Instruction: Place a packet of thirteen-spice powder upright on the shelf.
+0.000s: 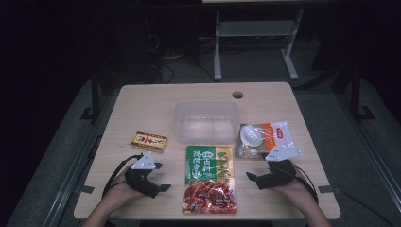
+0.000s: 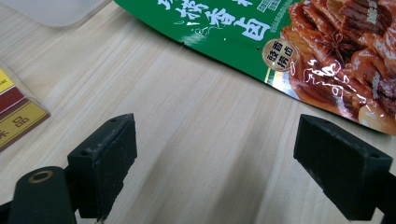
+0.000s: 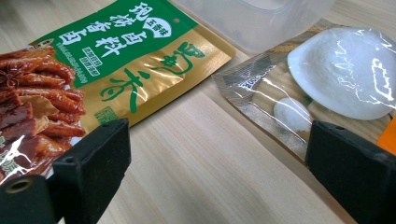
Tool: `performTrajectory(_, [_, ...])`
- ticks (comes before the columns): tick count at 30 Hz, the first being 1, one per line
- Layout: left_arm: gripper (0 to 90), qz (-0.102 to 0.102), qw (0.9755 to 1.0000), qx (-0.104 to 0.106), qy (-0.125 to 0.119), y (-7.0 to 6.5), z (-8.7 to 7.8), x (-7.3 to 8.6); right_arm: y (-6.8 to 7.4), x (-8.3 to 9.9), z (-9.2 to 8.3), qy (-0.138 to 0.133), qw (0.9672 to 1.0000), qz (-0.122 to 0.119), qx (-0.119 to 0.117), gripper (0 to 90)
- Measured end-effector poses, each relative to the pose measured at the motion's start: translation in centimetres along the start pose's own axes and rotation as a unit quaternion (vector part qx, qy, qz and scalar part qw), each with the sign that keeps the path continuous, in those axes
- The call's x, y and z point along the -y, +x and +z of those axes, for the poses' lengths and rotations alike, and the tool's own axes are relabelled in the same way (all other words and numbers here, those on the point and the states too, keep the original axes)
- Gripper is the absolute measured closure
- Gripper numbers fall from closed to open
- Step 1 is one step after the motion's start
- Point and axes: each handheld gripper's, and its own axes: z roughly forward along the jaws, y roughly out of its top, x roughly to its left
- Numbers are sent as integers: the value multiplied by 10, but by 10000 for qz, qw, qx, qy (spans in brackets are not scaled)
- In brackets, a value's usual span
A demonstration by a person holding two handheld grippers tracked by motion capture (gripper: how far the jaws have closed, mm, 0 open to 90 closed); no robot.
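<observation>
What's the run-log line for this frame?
left gripper: open, empty | right gripper: open, empty | green-and-gold food pouch: flat between them

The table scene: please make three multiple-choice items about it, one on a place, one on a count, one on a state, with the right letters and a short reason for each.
1. Where does the clear plastic tub stand?
A. beyond the green sauce packet
B. on the small yellow box
C. at the near table edge

2. How many flat food packets lie on the table?
A. one
B. two
C. four

3. How are the two claws?
A. both open and empty
B. both shut on a packet
C. left shut on the box

Key: 1 A, the tub sits farther back, behind the green packet. 2 B, the green packet and the clear packet with white pieces. 3 A, the left claw and right claw show bare wood between their jaws.
</observation>
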Motion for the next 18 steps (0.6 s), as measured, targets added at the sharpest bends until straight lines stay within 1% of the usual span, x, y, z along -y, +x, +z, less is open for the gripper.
performTrajectory(4, [129, -25, 10000, -19, -2, 1, 0, -1, 0, 0, -1, -22, 10000, 19, -6, 66])
performTrajectory(5, [129, -95, 10000, -17, -15, 1, 0, -1, 0, 0, -1, -35, 10000, 12, -8, 66])
performTrajectory(7, [137, -125, 9999, -88, 37, 3, -2, -3, 0, 0, -1, -51, 10000, 20, -15, 66])
performTrajectory(9, [149, -161, 9998, -78, 52, 4, -2, -3, 0, 0, -1, -51, 10000, 4, -4, 66])
performTrajectory(11, [196, -253, 9996, -142, 38, 8, -7, -6, 0, 0, -1, -53, 10000, 1, -1, 66])
performTrajectory(13, [253, -372, 9992, -134, -35, 10, -10, -9, 1, -1, -1, -41, 10000, -13, -5, 66])
performTrajectory(15, [322, -393, 9991, -136, -66, 12, -12, -10, 1, 0, -1, -36, 10000, -11, -5, 66])
performTrajectory(16, [356, -404, 9990, -169, -97, 13, -15, -12, 1, -1, -2, -47, 10000, -44, -16, 66])
performTrajectory(18, [422, -486, 9986, -165, -154, 18, -21, -14, 2, -1, -1, -44, 10000, -59, -17, 66])
